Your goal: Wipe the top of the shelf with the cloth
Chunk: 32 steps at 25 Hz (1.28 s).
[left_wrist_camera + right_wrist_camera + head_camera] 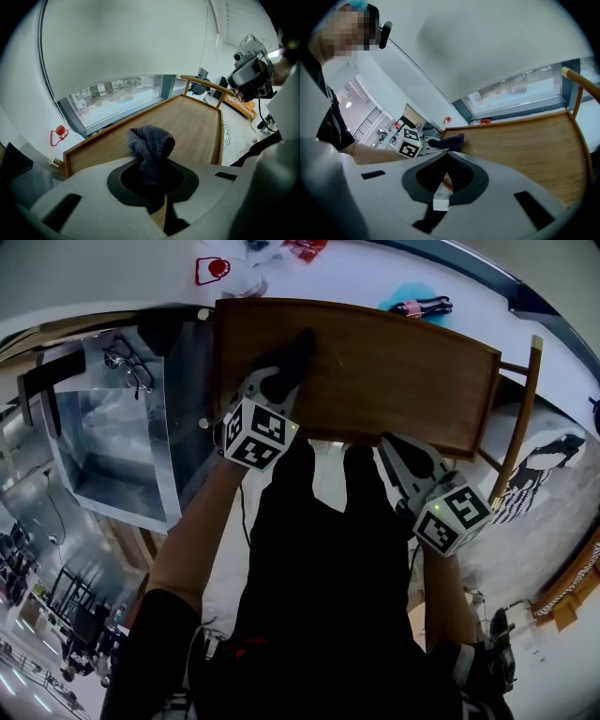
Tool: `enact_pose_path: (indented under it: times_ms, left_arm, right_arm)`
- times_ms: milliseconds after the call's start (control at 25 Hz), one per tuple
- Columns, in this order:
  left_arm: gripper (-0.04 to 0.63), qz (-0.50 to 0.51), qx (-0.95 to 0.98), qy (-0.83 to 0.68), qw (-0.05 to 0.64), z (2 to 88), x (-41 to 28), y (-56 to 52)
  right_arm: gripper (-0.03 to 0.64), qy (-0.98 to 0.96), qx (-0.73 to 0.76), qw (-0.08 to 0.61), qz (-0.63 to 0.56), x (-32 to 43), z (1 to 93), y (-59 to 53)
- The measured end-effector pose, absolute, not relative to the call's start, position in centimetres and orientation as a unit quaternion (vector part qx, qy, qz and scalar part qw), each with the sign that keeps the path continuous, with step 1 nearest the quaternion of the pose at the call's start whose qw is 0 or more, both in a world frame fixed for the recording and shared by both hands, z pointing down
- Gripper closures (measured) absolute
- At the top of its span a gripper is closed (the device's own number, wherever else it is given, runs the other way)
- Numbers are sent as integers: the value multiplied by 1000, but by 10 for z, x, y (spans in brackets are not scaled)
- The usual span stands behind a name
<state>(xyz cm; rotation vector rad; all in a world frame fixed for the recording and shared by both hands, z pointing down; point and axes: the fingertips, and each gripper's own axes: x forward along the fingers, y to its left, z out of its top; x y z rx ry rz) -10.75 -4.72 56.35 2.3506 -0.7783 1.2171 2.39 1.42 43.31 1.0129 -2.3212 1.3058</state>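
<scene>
The shelf's brown wooden top [394,371] fills the middle of the head view. Over its left part, my left gripper [281,381] is shut on a dark grey cloth [298,351]. In the left gripper view the cloth [151,140] bunches upward out of the shut jaws, with the wooden top [197,126] stretching beyond it. My right gripper [398,454] hovers at the shelf's near edge, right of centre, shut with nothing in it. The right gripper view shows the cloth [451,140] lying on the wooden top [525,136] to the left.
A glass and metal cabinet [112,446] stands against the shelf's left side, with spectacles [127,367] on it. A wooden rail [523,418] rises at the shelf's right end. A dark bottle [422,307] on a blue patch lies beyond the far edge.
</scene>
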Motion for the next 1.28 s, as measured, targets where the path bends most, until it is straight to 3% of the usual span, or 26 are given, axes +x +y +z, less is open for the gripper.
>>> enact_pose_path:
  times_ms: [1280]
  left_arm:
    - [540, 439, 876, -126, 155, 580, 105, -23]
  right_arm:
    - [612, -765, 432, 97, 468, 177, 436, 40]
